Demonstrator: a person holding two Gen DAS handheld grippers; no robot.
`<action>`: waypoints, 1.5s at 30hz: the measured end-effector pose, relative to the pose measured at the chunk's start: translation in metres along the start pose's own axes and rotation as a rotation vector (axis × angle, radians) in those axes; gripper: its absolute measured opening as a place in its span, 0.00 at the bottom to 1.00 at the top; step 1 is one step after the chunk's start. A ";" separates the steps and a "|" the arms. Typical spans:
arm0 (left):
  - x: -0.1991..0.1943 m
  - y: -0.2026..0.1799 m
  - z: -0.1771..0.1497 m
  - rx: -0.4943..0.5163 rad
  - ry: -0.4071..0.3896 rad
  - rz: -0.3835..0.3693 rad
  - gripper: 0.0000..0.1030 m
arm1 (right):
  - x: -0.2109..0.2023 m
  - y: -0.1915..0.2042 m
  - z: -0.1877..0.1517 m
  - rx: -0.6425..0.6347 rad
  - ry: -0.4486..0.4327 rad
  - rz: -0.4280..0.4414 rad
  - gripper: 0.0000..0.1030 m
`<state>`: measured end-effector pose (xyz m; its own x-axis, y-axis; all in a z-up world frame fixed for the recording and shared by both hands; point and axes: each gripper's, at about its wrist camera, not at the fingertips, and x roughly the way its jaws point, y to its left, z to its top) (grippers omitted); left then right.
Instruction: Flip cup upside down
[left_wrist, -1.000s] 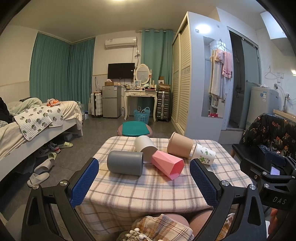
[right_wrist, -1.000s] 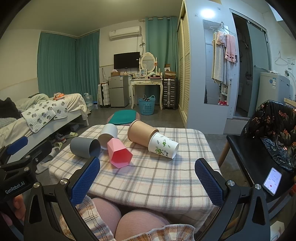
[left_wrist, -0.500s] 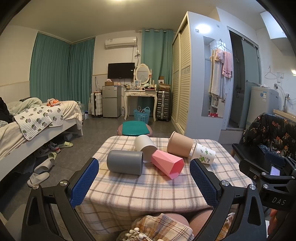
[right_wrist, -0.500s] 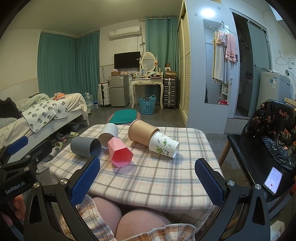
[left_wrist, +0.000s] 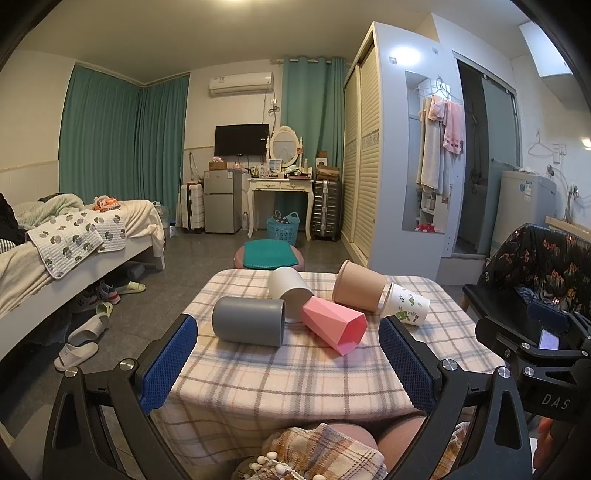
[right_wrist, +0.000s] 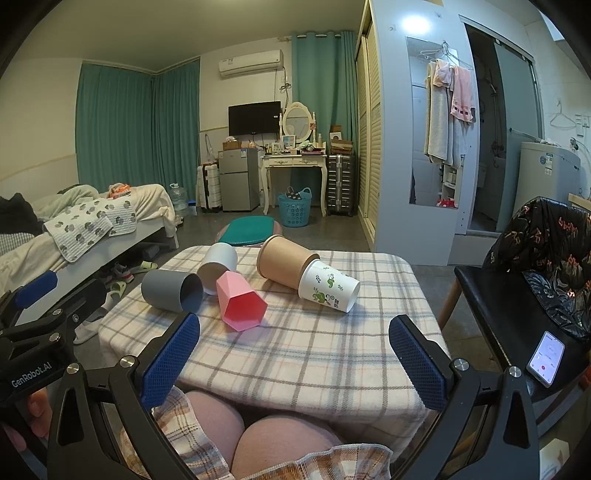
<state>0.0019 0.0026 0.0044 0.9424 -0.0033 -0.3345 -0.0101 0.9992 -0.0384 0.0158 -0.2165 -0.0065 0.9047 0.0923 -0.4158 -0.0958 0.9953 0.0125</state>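
Several cups lie on their sides on a small table with a plaid cloth (left_wrist: 295, 373) (right_wrist: 314, 354): a grey cup (left_wrist: 249, 321) (right_wrist: 171, 290), a white cup (left_wrist: 290, 288) (right_wrist: 218, 264), a pink faceted cup (left_wrist: 334, 325) (right_wrist: 240, 304), a tan paper cup (left_wrist: 360, 286) (right_wrist: 286, 262) and a white paper cup with green print (left_wrist: 406, 304) (right_wrist: 328, 290). My left gripper (left_wrist: 288, 358) is open and empty, held near the table's front edge, short of the cups. My right gripper (right_wrist: 293, 354) is open and empty, also short of the cups.
A round stool with a green cushion (left_wrist: 269, 254) stands behind the table. A black chair with a floral cover (right_wrist: 532, 266) and a phone (right_wrist: 546, 358) on it is at the right. A bed (left_wrist: 55, 251) and slippers (left_wrist: 79, 343) are at the left.
Almost nothing. The right wrist view has shifted very slightly; the cups and both grippers keep their places.
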 end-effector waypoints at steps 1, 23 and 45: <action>0.000 0.000 0.000 -0.001 -0.001 -0.001 0.99 | 0.000 0.000 0.000 0.000 0.001 -0.001 1.00; 0.000 -0.001 0.001 0.000 0.000 0.000 0.99 | 0.001 0.006 -0.010 0.002 0.006 0.005 1.00; 0.083 0.074 0.019 -0.028 0.074 0.114 0.99 | 0.084 0.049 0.052 -0.104 0.151 0.137 1.00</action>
<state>0.0851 0.0772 -0.0085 0.9075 0.1057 -0.4066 -0.1257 0.9918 -0.0227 0.1088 -0.1582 0.0068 0.8085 0.2128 -0.5486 -0.2625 0.9648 -0.0126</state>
